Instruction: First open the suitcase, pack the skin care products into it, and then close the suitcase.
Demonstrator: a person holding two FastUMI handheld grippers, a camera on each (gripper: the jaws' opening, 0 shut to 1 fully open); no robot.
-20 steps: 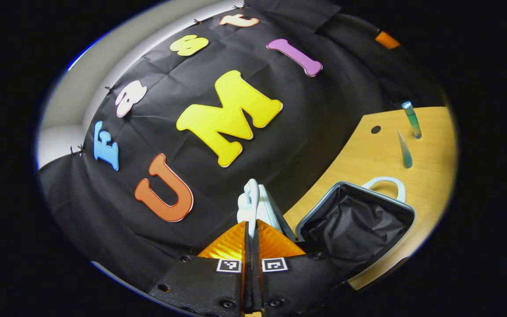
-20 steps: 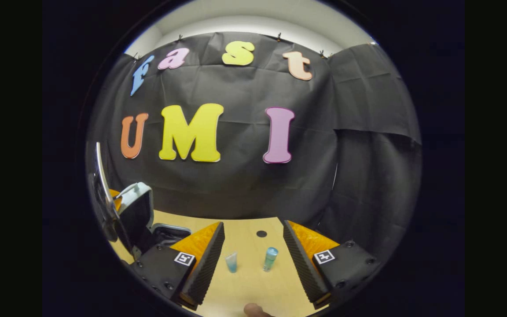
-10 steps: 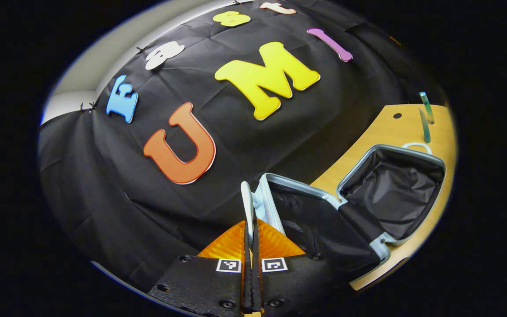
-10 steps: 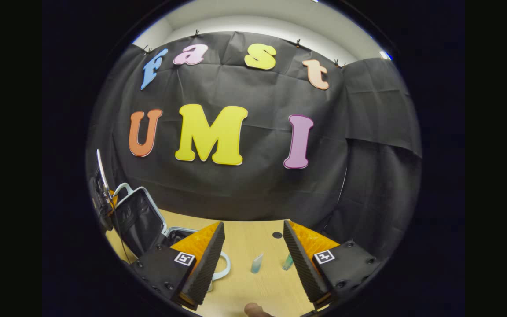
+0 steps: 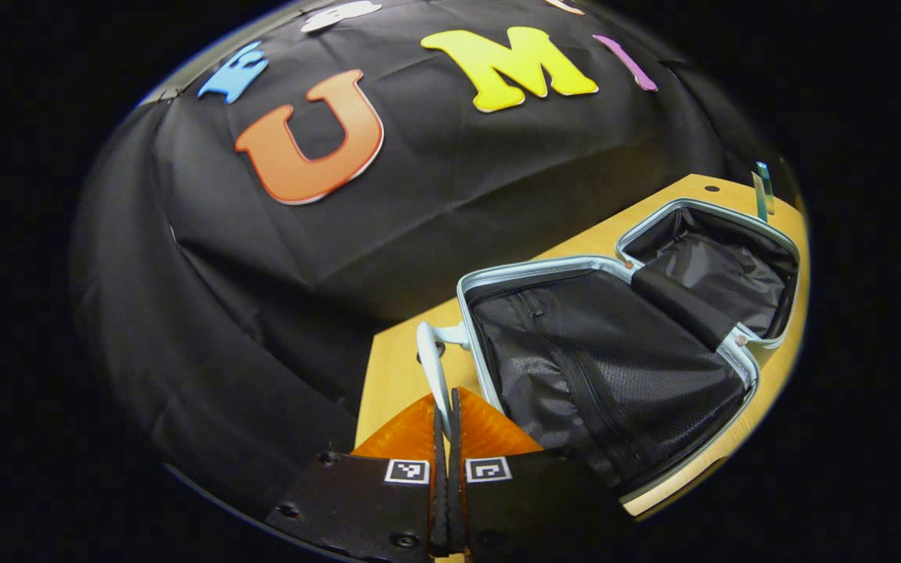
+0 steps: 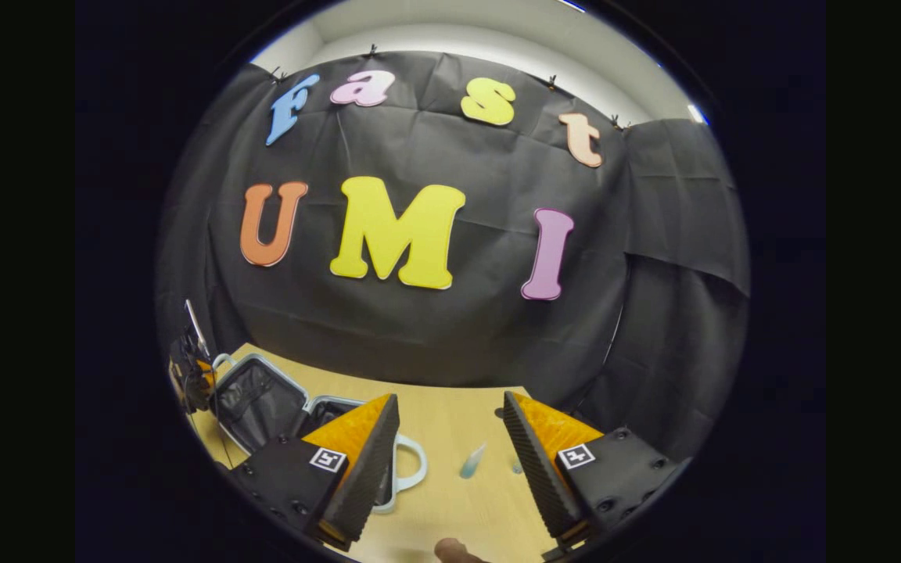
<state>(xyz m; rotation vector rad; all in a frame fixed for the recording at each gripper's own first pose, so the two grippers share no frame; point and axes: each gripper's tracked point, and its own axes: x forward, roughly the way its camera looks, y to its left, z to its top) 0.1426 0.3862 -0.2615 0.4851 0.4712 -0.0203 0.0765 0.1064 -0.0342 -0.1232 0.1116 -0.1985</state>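
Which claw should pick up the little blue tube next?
The right claw, probably. It is open and the tube lies on the table just ahead between its fingers. The left claw is shut on the suitcase handle.

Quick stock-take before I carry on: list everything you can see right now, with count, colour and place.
Small pale-blue hard-shell suitcase: one, open, black lining, on the table's left part.
Pale-blue suitcase handles: two, one on the lid, one on the base.
Blue-green skin care tubes: two, standing on the table beyond the suitcase, a tapered one and a slimmer one.
Light wooden table: one, with a dark round hole.
Left gripper: orange fingers, shut on the lid handle.
Right gripper: orange fingers, open, above the table near the tubes.
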